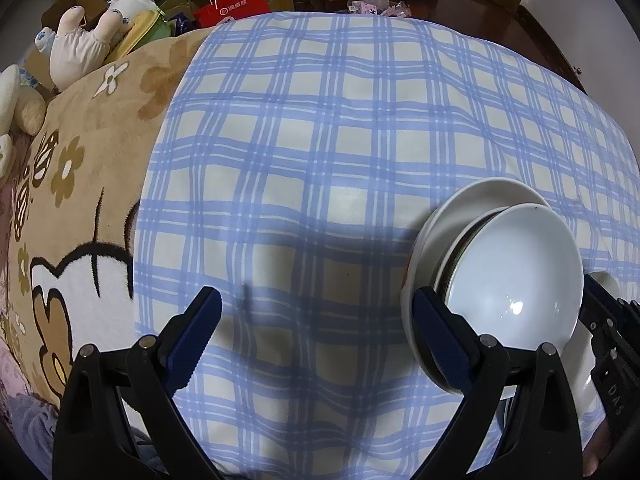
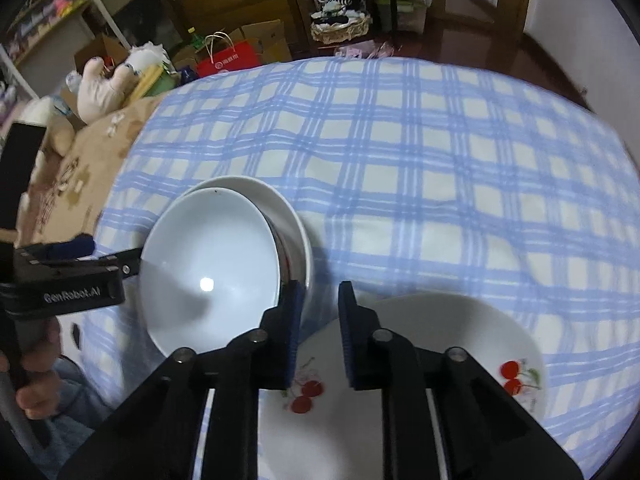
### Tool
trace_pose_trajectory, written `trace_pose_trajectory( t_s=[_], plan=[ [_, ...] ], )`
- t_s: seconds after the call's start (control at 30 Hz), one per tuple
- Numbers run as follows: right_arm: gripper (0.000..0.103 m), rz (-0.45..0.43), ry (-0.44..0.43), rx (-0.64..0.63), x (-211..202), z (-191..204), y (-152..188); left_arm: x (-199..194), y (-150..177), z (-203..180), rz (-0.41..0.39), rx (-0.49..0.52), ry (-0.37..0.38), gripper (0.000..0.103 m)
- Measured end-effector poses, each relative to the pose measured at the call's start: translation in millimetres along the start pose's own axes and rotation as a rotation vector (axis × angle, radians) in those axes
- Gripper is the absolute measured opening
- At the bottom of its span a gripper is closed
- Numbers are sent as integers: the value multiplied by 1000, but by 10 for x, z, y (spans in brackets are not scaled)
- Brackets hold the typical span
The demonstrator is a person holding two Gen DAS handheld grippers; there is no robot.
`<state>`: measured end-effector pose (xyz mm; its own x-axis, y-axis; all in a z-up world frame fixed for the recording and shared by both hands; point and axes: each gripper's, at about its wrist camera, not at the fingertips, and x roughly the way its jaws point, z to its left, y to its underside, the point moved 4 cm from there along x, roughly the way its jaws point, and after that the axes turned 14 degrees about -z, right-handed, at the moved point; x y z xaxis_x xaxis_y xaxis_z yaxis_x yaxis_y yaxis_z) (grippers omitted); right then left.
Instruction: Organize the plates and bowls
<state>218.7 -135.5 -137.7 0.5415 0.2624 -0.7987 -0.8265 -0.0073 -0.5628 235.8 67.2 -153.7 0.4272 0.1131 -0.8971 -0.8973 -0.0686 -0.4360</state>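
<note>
A white bowl [image 1: 516, 272] [image 2: 208, 264] sits tilted on top of a stack, with a wider white dish [image 1: 476, 196] [image 2: 290, 216] at the bottom and a dark-rimmed piece between them. My left gripper [image 1: 316, 300] is open over bare cloth, its right finger against the stack's left side. A white plate with red cherries [image 2: 440, 340] lies just right of the stack. My right gripper [image 2: 321, 294] hangs over that plate's near-left rim with only a narrow gap between its jaws. The rim shows in that gap, and I cannot tell whether the pads press on it.
Everything rests on a soft surface under a blue checked cloth [image 1: 320, 140]. A tan flowered blanket [image 1: 80, 160] covers its left side, with soft toys [image 1: 80, 48] and a red paper bag [image 1: 236, 8] beyond. A person's hand [image 2: 36, 384] holds the left gripper's handle.
</note>
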Motion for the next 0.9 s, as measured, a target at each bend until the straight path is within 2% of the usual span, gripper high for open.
trace_pose_trajectory(
  t_s=[0.2,0.47,0.8,0.9],
  plan=[
    [13,-7,-70,19,14,4,11,15,-12,-5,-3,17,-9,96],
    [13,38,-154,157,83,-137,23,44,-3,-29,8,30,-16,96],
    [14,65,-152,220,107,-226,50,28,-1,-38,4,34,-5,96],
    [14,50,-113,167,82,-162,43,25,-2,-44,1,38,-7,96]
  ],
)
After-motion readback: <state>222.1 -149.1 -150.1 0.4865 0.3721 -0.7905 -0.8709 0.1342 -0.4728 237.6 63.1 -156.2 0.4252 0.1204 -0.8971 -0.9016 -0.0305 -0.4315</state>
